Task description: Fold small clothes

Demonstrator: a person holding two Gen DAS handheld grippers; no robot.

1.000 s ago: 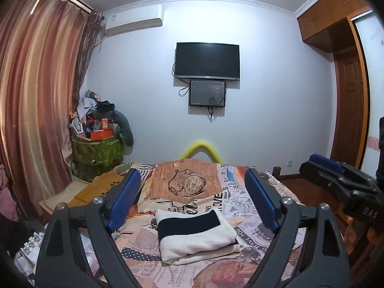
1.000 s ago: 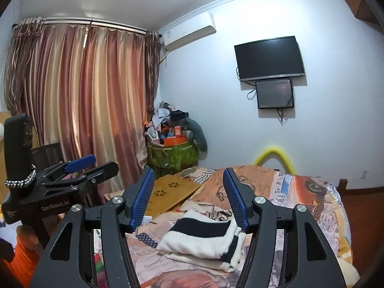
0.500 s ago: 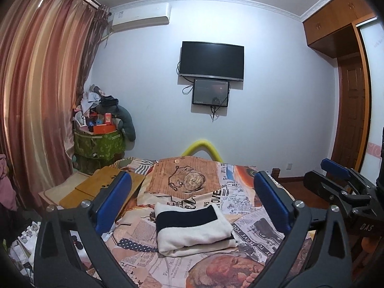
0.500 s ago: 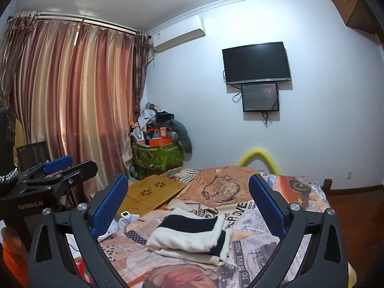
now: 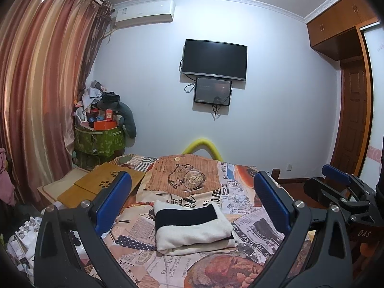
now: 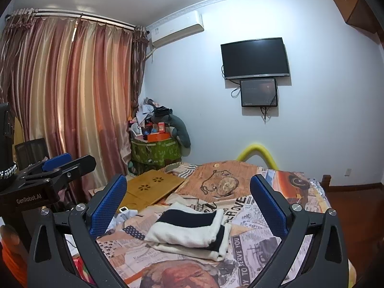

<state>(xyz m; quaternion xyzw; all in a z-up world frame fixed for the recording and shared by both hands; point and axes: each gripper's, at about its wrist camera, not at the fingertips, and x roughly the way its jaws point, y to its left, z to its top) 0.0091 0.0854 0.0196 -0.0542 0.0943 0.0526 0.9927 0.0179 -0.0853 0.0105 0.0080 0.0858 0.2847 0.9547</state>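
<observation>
Folded garment (image 5: 192, 228) on bedspread (image 5: 252, 225), seemingly clear of both hand-held grippers

Two raised wrist views toward the television wall (image 5: 264, 124) (shared bed (image 6: 283, 218))

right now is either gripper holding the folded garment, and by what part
Nothing is held: left gripper and right gripper are both open, above the folded garment.

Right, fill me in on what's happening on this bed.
A person holds two handheld grippers over a bed with a newspaper-print cover. The cream and navy striped knit garment lies folded into a compact stack on the cover. The left gripper and the right gripper are both wide open above it, touching nothing. From how it lies, the fold looks finished.
</observation>
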